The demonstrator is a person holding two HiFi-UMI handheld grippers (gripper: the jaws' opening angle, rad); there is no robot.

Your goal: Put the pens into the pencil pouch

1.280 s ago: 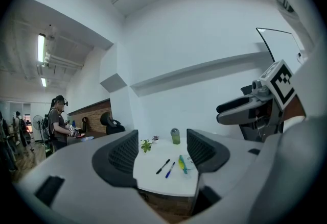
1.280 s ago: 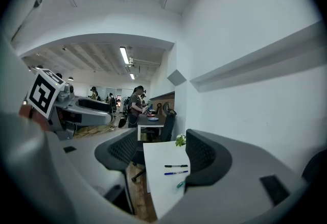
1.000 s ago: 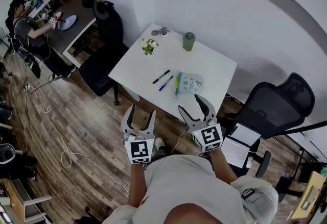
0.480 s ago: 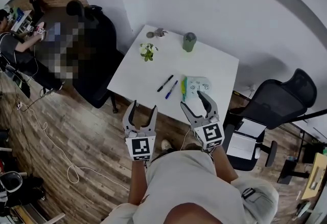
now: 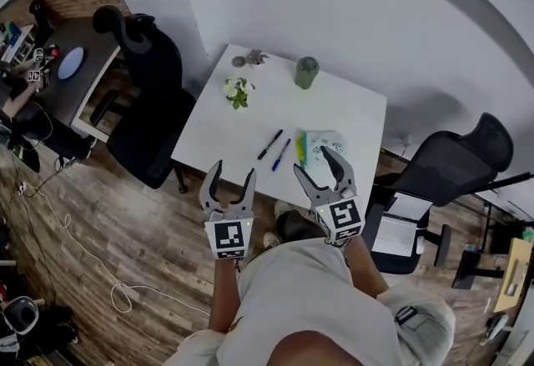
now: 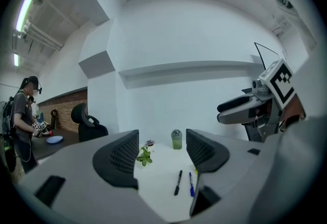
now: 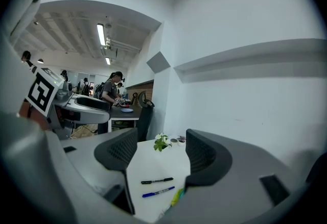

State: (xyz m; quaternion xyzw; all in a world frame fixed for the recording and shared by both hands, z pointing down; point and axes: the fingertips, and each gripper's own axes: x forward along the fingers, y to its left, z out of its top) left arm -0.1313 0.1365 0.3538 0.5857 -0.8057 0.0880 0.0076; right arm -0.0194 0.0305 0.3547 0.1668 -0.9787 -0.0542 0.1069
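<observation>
1. The left gripper (image 5: 233,178) and the right gripper (image 5: 314,164) are both holding their jaws wide apart, gripping nothing.
2. Over the last second both have been gliding closer to the white table (image 5: 342,106) and are now hovering at its near edge.
3. The black pen (image 5: 269,144) and the blue pen (image 5: 280,154) are lying side by side at the left gripper's one o'clock. The pencil pouch (image 5: 321,140) is resting beside them, at the right gripper's twelve o'clock.
4. The approach seems to be ending, and no pen is being picked up yet.
</observation>
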